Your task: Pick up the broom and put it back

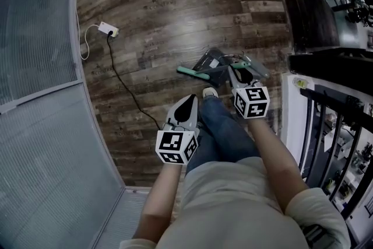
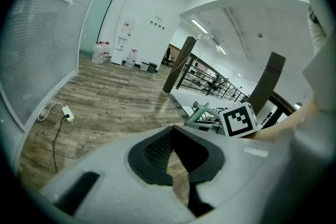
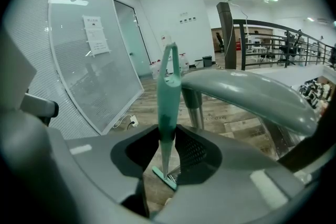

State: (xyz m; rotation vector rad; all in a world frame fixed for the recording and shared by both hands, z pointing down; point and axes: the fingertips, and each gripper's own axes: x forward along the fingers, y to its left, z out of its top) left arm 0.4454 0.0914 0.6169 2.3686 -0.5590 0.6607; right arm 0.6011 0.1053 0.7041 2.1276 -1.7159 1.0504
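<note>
Your right gripper (image 3: 168,132) has its jaws closed in partway, both tips pressed against the teal handle of the broom (image 3: 169,86). The broom's head rests on the wood floor (image 3: 231,123), just beside a grey dustpan (image 3: 247,94). Your left gripper (image 2: 171,129) has its jaws together on nothing. It hangs beside your leg (image 1: 224,131), apart from the broom.
</note>
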